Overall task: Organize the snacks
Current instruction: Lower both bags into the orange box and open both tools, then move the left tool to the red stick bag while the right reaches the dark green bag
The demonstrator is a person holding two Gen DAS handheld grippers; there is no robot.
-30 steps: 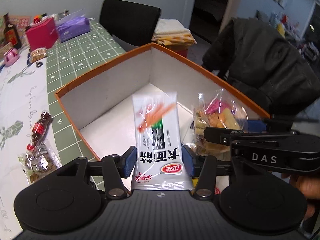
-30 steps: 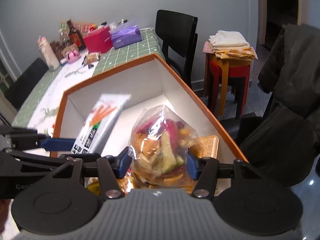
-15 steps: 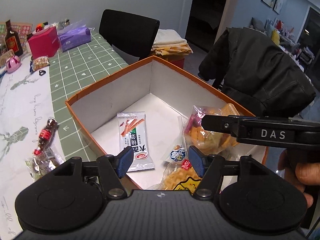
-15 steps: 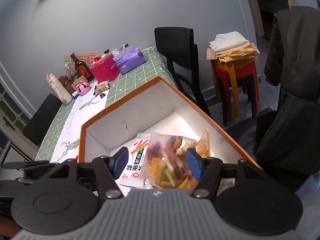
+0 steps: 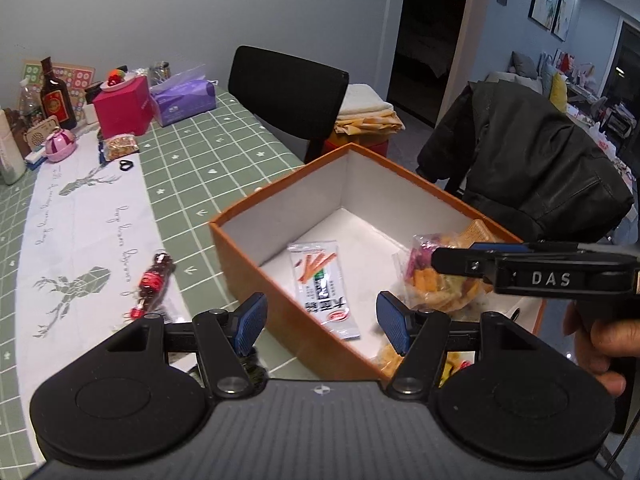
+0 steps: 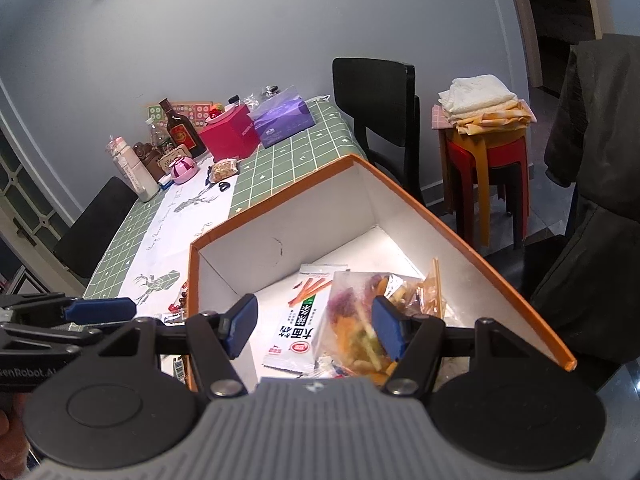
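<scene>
From my screen, the near corner of the orange box (image 5: pixel 256 276) is hidden under the body of the left hand-held gripper (image 5: pixel 322 322). Yellow packets (image 5: pixel 390 356) behind its right finger show only in small pieces, so I cannot tell what they are. In the right wrist view the mixed chips bag (image 6: pixel 354 316) is blurred and partly covered by a finger. The cola-bottle candy (image 5: pixel 154 278) runs under the left finger. Labels on the far bottles (image 6: pixel 182 132) are too small for me to read.
</scene>
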